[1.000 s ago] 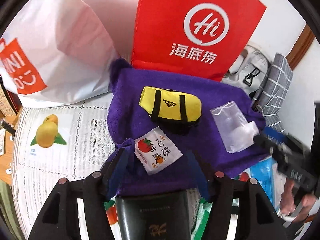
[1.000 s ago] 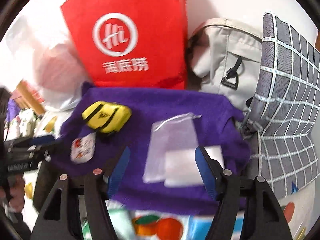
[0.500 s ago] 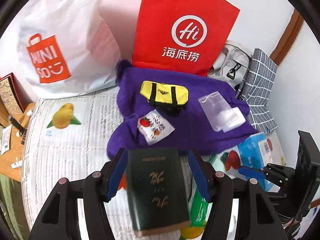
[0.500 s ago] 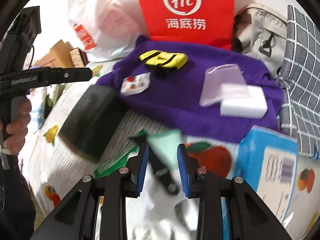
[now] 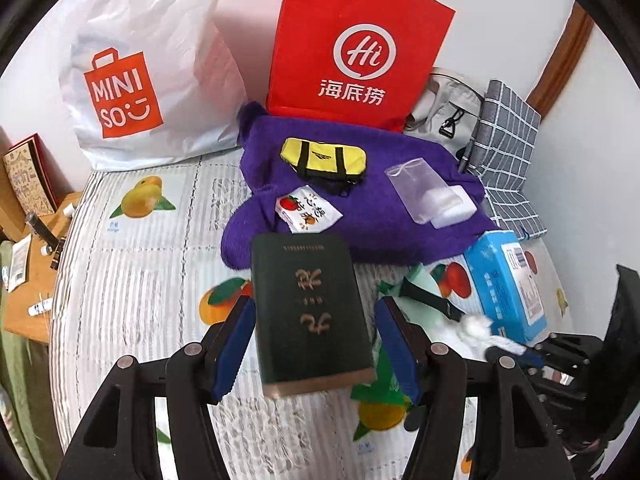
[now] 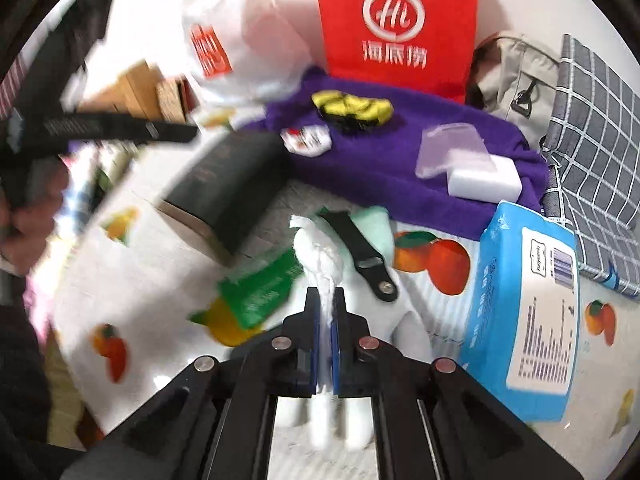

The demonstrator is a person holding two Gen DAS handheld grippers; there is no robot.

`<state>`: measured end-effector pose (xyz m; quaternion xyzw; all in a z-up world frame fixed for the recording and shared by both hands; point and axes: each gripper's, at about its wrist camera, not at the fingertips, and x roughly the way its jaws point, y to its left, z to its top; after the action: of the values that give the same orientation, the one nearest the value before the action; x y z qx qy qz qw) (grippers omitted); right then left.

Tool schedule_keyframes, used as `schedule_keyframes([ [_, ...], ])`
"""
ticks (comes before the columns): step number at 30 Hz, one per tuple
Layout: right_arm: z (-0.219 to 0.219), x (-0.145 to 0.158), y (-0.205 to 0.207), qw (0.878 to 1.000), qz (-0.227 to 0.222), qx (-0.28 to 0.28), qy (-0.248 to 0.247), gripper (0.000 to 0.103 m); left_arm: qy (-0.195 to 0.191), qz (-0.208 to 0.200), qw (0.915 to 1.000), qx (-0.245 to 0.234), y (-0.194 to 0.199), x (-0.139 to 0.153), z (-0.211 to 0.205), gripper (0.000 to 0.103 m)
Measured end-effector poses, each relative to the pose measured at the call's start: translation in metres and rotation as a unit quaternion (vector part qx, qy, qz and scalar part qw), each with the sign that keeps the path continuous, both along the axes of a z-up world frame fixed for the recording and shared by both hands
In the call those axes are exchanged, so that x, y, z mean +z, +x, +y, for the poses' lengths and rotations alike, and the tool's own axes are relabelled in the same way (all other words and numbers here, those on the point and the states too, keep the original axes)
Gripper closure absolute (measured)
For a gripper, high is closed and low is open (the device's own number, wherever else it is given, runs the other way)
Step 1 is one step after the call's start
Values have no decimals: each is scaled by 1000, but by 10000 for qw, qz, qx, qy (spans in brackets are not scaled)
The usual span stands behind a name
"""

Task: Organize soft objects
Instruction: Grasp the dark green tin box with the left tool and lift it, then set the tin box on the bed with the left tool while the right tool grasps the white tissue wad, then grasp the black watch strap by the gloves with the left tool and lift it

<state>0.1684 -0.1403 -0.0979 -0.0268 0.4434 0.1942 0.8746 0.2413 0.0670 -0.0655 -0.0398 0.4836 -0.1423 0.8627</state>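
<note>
Your left gripper point(image 5: 316, 340) hangs with jaws apart, straddling the dark green book point(image 5: 310, 312) without pinching it. To the right, your right gripper point(image 6: 326, 312) is clamped on the white cloth point(image 6: 320, 256), bunched over the fruit-print bedcover point(image 6: 420, 300). Lift it straight; mind the black strap point(image 6: 360, 248) alongside.

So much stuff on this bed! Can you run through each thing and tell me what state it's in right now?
left gripper: open, straddling the book.
right gripper: shut on the white cloth.
white cloth: pinched, bunched up.
dark green book: closed, lying flat.
purple towel: spread out, rumpled.
yellow mini bag: lying on the towel.
red paper bag: standing upright.
blue tissue pack: sealed, lying flat.
</note>
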Motion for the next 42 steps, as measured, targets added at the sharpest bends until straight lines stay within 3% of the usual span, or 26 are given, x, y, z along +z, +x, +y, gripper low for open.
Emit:
schedule_keyframes([
  [5, -12, 12, -26, 9998, -111, -138, 46, 98, -88, -12, 10000, 4, -22, -2, -3, 42],
  [12, -46, -2, -67, 9989, 64, -469, 18, 98, -201, 84, 9996, -161, -53, -12, -23, 42],
  [18, -79, -16, -90, 9958, 147, -883, -186, 97, 185, -16, 9991, -382, -79, -24, -48, 43],
  [32, -112, -71, -102, 9914, 496, -1189, -223, 96, 380, 216, 9939, -1008, -92, -85, -95, 45],
  [37, -118, -75, -103, 9913, 502, -1213, -70, 96, 514, 34, 9925, -1104, -88, -95, -106, 54],
  [38, -118, -75, -102, 9913, 497, -1217, -64, 96, 546, -7, 9919, -1146, -88, -95, -109, 58],
  [40, -118, -75, -102, 9910, 479, -1246, -56, 96, 592, -59, 9913, -1171, -84, -96, -114, 76],
  [42, -118, -75, -101, 9909, 466, -1258, -58, 96, 522, -15, 9910, -1231, -82, -94, -115, 80],
])
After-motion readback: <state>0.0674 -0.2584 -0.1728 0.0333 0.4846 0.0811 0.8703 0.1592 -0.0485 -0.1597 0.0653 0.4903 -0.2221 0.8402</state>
